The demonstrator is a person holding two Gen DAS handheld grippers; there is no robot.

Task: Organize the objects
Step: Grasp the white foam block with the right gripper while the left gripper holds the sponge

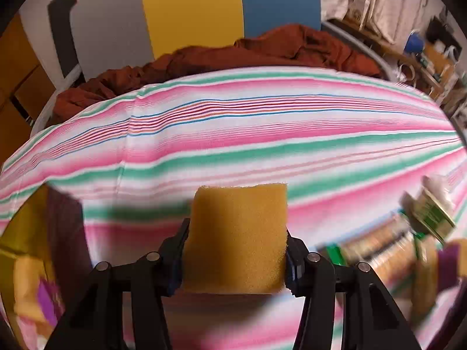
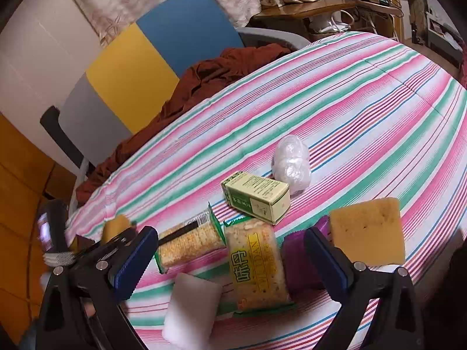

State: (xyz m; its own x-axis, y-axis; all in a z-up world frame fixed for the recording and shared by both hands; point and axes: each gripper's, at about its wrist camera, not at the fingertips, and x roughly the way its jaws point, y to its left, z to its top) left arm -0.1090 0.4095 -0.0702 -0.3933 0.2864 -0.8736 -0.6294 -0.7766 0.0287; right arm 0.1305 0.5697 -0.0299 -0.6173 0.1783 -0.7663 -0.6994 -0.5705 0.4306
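My left gripper [image 1: 236,233] is shut on a yellow sponge [image 1: 236,239], held upright above the striped bedcover [image 1: 233,134]. In the right wrist view that sponge [image 2: 115,227] peeks out at the far left, behind my own finger. My right gripper [image 2: 230,250] hangs open over a pile on the cover, with nothing pressed between its pads. Between its fingers lie two cracker packets [image 2: 256,265] [image 2: 188,242]. A green box [image 2: 256,197] and a white plastic-wrapped bundle [image 2: 292,164] lie beyond. A second yellow sponge [image 2: 367,230], a purple item [image 2: 300,259] and a white foam block [image 2: 191,312] lie close by.
A crumpled rust-brown cloth [image 2: 204,78] lies along the cover's far edge, in front of a grey, yellow and blue headboard [image 2: 131,73]. A cluttered wooden desk [image 2: 321,5] stands at the back right. The left wrist view shows the box [image 1: 429,215] and packets blurred at right.
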